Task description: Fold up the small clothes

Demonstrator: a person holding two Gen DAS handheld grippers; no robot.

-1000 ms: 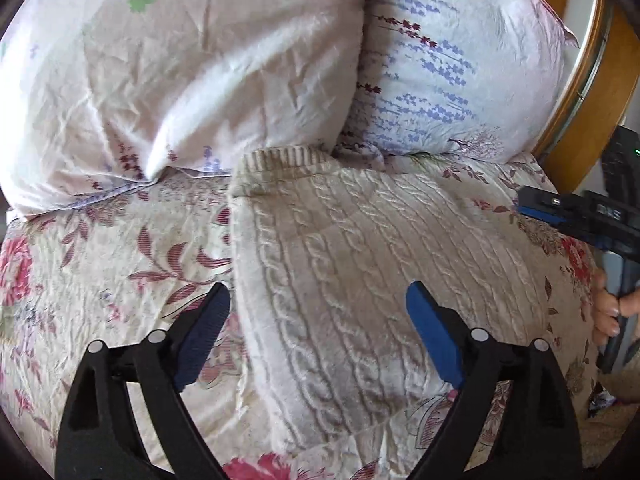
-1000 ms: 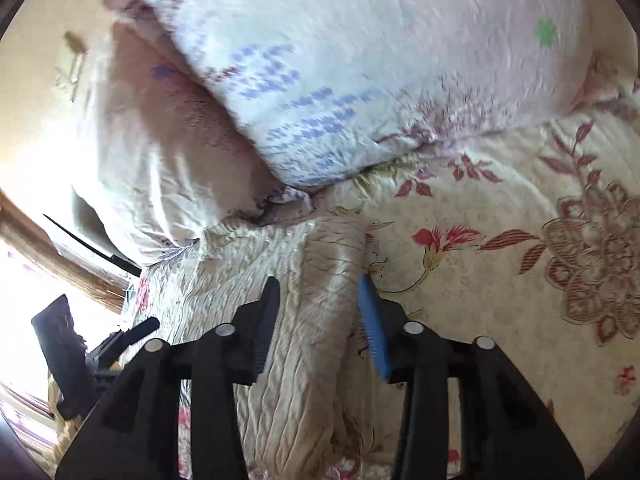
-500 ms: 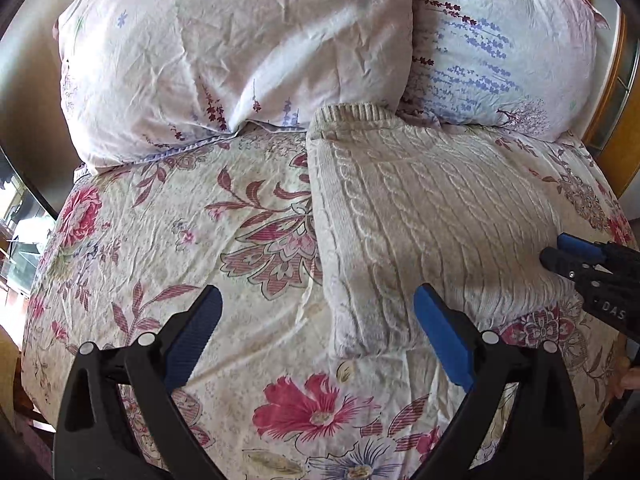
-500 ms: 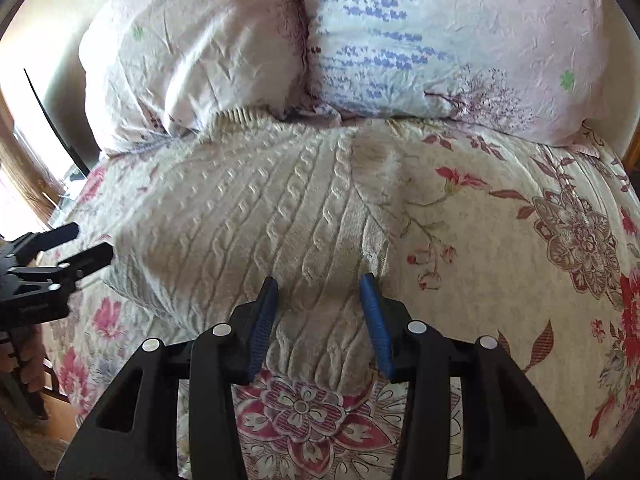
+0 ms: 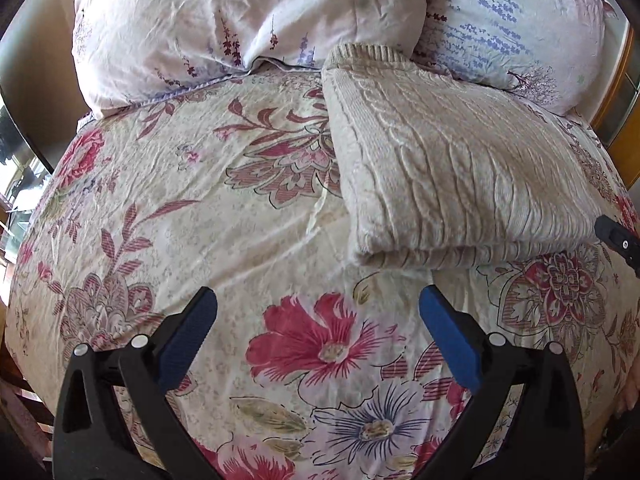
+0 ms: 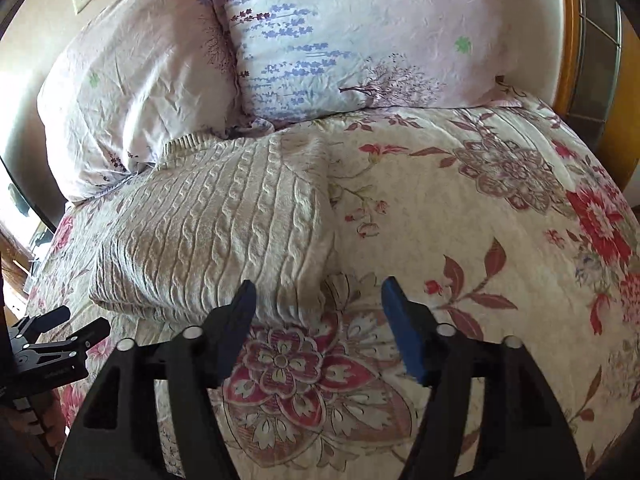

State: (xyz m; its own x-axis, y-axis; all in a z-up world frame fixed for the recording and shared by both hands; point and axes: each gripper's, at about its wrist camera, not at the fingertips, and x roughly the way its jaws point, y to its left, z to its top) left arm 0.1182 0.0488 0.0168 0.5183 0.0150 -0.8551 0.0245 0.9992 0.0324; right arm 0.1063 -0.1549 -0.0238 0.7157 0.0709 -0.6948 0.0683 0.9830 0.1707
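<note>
Your left gripper [image 5: 318, 308] and right gripper [image 6: 316, 300] gape wide, empty. The folded cable-knit sweater [image 6: 224, 232] lies against the pillows [image 6: 320, 32]: soft, bulky, probably light; pinch its thick near fold.

A bed [image 5: 168, 216] with a floral cover is carrying a folded cream sweater [image 5: 448, 168] at 2 o'clock, its far edge touching two pillows [image 5: 240, 12] lying at 12 o'clock.

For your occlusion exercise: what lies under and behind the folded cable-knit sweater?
The sweater rests on the floral bedspread; two pillows stand behind its ribbed edge. Its inner folded layers and the covered bedspread are hidden.
</note>
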